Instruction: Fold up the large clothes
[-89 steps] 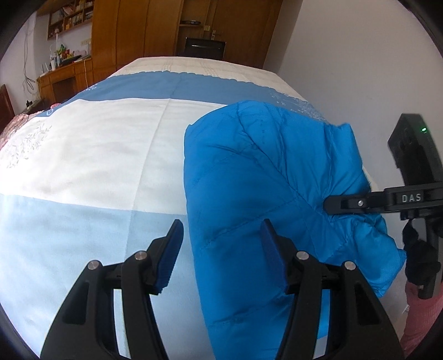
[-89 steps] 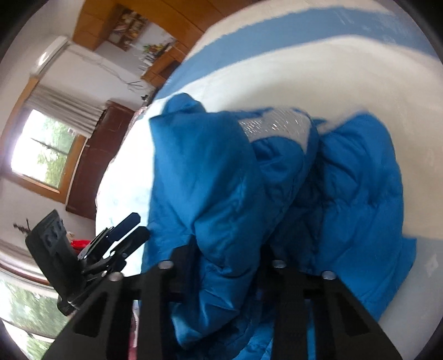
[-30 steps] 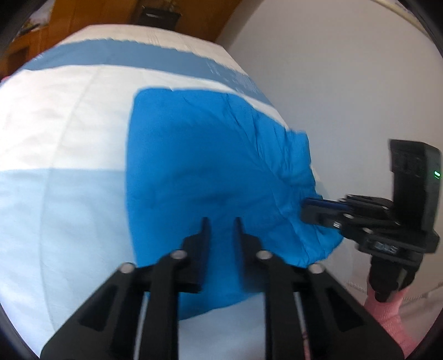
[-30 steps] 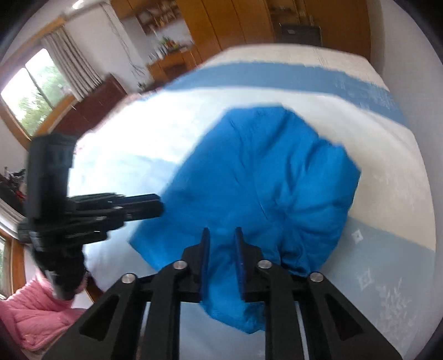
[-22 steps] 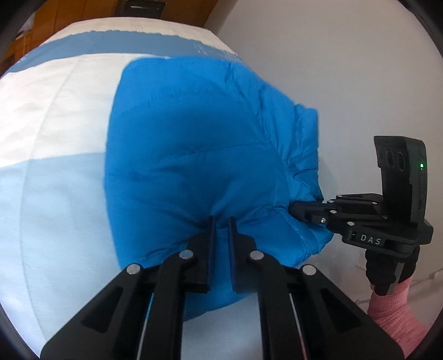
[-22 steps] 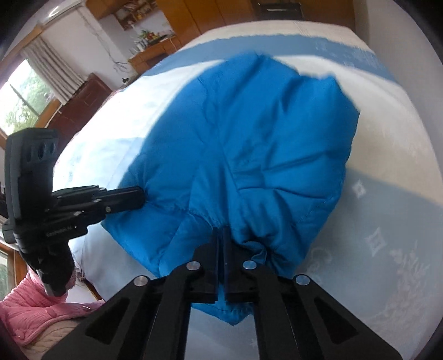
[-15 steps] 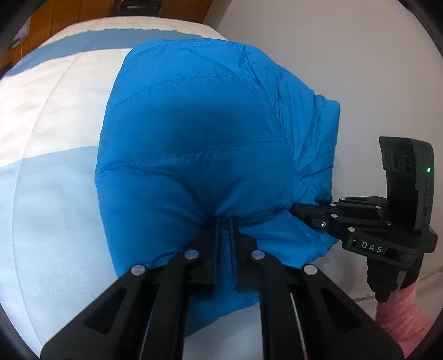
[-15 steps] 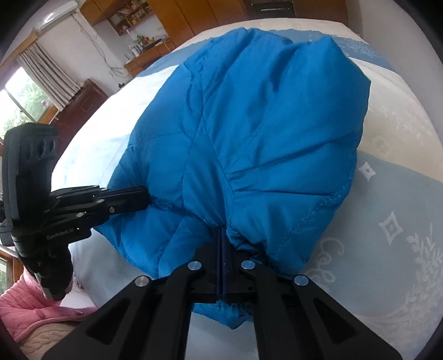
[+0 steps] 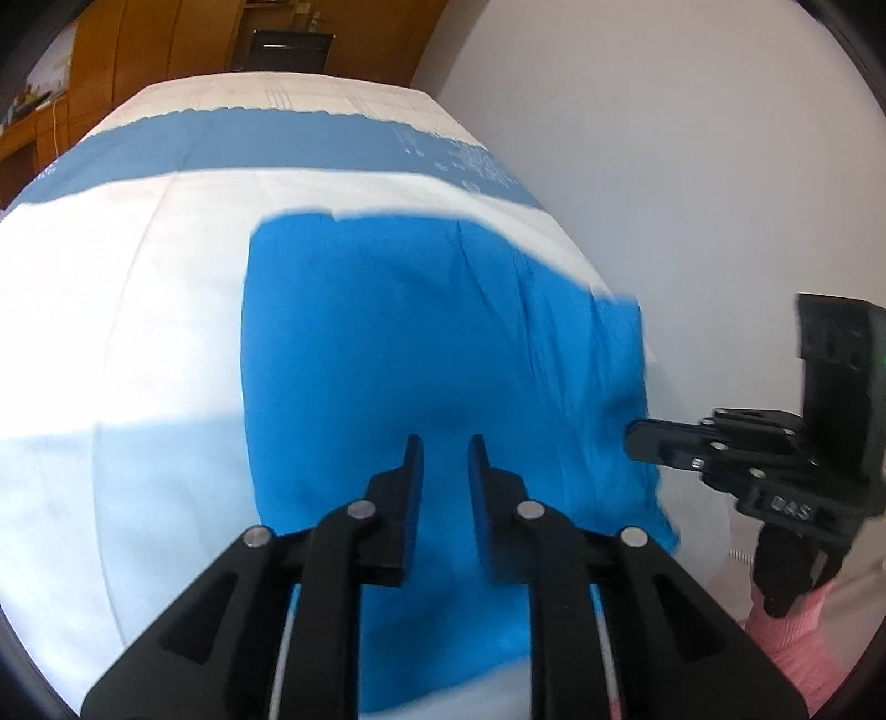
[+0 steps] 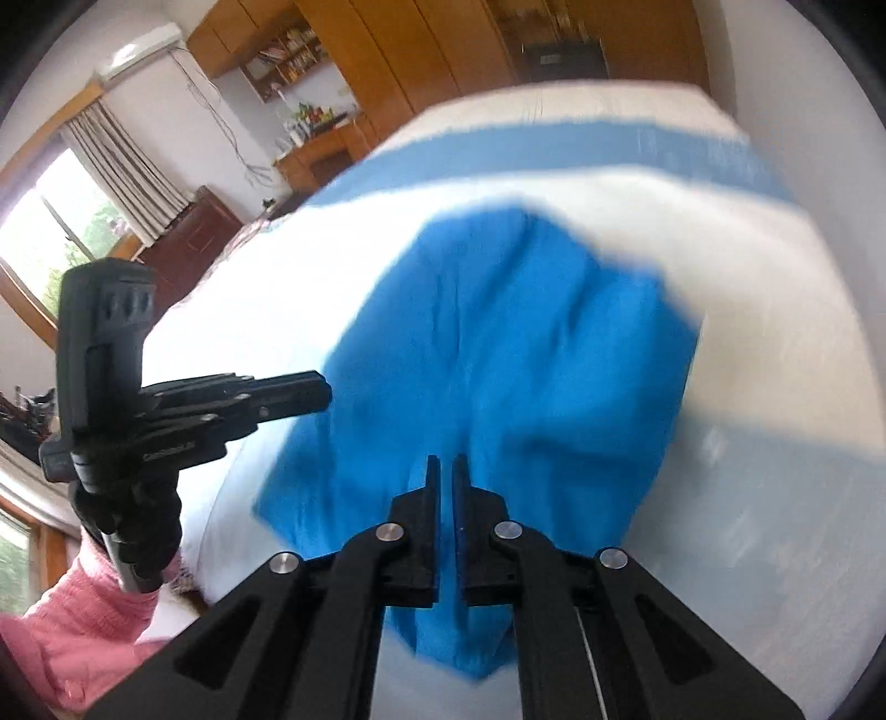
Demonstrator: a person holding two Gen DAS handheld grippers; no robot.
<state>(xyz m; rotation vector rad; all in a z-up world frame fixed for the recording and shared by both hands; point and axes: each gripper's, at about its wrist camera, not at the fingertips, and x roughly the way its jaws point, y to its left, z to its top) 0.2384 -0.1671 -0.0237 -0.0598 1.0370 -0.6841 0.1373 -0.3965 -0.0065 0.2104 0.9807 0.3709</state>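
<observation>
A bright blue padded jacket (image 9: 415, 332) lies folded and flat on the bed (image 9: 111, 277), near its right side. My left gripper (image 9: 446, 443) hovers over the jacket's near part; its jaws are opening, with a small gap and no cloth pinched between them. In the same view my right gripper (image 9: 637, 437) reaches in from the right at the jacket's right edge. The right wrist view shows the jacket (image 10: 526, 360) spread below my right gripper (image 10: 447, 462), whose jaws stand a narrow slit apart, off the cloth. My left gripper (image 10: 324, 396) points at the jacket's left edge.
The bed (image 10: 775, 387) has a white and blue cover, and a white wall (image 9: 692, 166) runs close along its right side. Wooden wardrobes (image 10: 415, 50), a dark cabinet (image 10: 188, 232) and a window (image 10: 44, 232) lie beyond. A pink sleeve (image 10: 72, 626) is at the near edge.
Half a second ago both grippers pinched the jacket's near edge and held it up. Now the jacket lies flat on the bed and both jaws have let go and drawn back.
</observation>
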